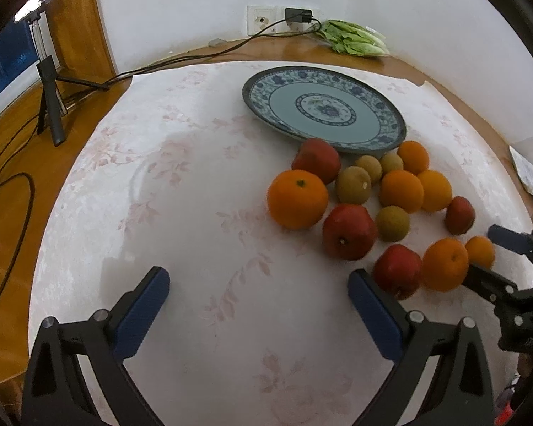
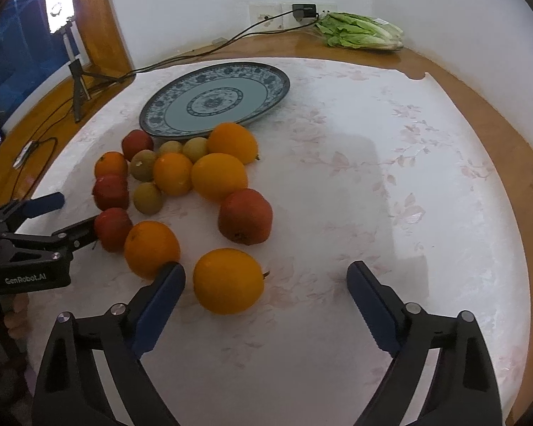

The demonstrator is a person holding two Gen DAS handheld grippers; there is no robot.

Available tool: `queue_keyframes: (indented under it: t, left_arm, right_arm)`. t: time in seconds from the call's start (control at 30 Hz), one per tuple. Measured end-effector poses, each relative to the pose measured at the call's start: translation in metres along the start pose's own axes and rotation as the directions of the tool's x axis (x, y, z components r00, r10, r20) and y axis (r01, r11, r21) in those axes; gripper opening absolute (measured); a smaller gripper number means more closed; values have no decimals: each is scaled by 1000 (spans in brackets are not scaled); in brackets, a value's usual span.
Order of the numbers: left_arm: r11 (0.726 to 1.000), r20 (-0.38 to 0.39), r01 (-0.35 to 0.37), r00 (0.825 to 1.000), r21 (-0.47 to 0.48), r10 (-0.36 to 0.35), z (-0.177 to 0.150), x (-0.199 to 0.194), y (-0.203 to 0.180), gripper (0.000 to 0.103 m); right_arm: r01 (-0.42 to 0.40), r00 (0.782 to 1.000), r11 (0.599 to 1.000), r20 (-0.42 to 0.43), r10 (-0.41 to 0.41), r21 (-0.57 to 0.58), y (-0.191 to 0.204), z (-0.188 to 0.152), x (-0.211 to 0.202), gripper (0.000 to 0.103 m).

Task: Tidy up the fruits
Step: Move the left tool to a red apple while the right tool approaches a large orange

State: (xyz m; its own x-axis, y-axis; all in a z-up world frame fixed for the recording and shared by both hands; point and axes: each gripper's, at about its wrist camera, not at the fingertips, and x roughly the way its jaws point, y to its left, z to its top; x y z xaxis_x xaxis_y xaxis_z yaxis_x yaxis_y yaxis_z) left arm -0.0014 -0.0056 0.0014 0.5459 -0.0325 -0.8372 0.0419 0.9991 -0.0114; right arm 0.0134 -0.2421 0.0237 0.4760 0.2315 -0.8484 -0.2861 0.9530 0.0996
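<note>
Both tools hover low over the pale, flower-patterned tablecloth (image 2: 373, 177), and neither has hold of anything. The left gripper (image 1: 257, 294) stands with its blue-padded fingers spread wide over bare cloth. The right gripper (image 2: 266, 284) is just as wide, with the nearest round orange (image 2: 228, 280) lying between its fingers, close to the left pad and not pinched.

The rest of the fruit sits loose in a huddle in front of the big blue-and-white patterned plate (image 2: 266, 71), which holds nothing: oranges, red apples and small yellow-green fruits, many touching one another.

To my eye that crowding is the trouble. A finger pushed in carelessly would likely nudge a neighbour, and round fruit rolls. The nearest red apple (image 1: 396, 271) lies just beside the left gripper's right finger, so a sideways sweep could knock it. The two grippers also work close together near the same oranges and could get in each other's way.
</note>
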Motion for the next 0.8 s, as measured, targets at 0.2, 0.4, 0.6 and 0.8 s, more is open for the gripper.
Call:
queue_keyframes:
  t: [0.2,0.4,0.6,0.8]
  left_arm:
    - [1000,20,25,999,2,-25,-1,-15,-1,101]
    - [999,35,48,998,3,-48,6,-24,-5,92]
    - [995,34,97,995,-6,-97,15,-26,-8,79]
    - [990,22,141,990,-9,-141,18,-21,-17,55]
  right_arm:
    - [-18,1000,1000,12,18,0,0,-3,-8,87]
    - [-27,999,999,42,28,-24,2,-6,-18,71]
    - [-52,998,998,39,54,-46,6,-7,-18,54]
    - [-83,996,995,29,84,-58,7,-6,-14,43]
